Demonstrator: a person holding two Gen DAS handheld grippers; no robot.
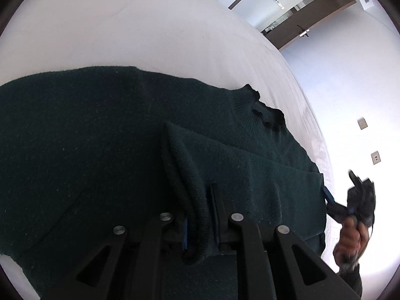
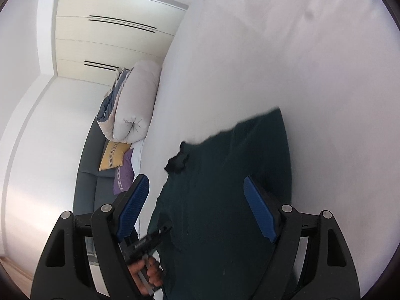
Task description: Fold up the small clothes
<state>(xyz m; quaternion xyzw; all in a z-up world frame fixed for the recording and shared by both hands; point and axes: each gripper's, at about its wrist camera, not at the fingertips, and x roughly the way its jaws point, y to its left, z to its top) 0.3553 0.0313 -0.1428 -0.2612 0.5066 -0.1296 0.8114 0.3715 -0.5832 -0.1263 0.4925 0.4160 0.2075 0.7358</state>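
A dark green knit sweater (image 1: 87,137) lies spread on the white bed (image 1: 125,30). My left gripper (image 1: 200,215) is shut on the sweater's ribbed sleeve cuff (image 1: 192,200), with the sleeve folded over the body. The collar (image 1: 267,110) points to the far right. My right gripper (image 2: 197,207) is open and empty, held above the sweater (image 2: 225,187) near its collar (image 2: 177,162). It also shows at the right edge of the left wrist view (image 1: 350,205), in a hand. The left tool's handle and hand show in the right wrist view (image 2: 147,257).
A rolled duvet (image 2: 135,105) and yellow and purple cushions (image 2: 117,160) lie on a dark sofa (image 2: 85,187) beside the bed. Wardrobes (image 2: 112,37) stand behind. A door (image 1: 307,22) and wall sockets (image 1: 375,157) are beyond the bed's edge.
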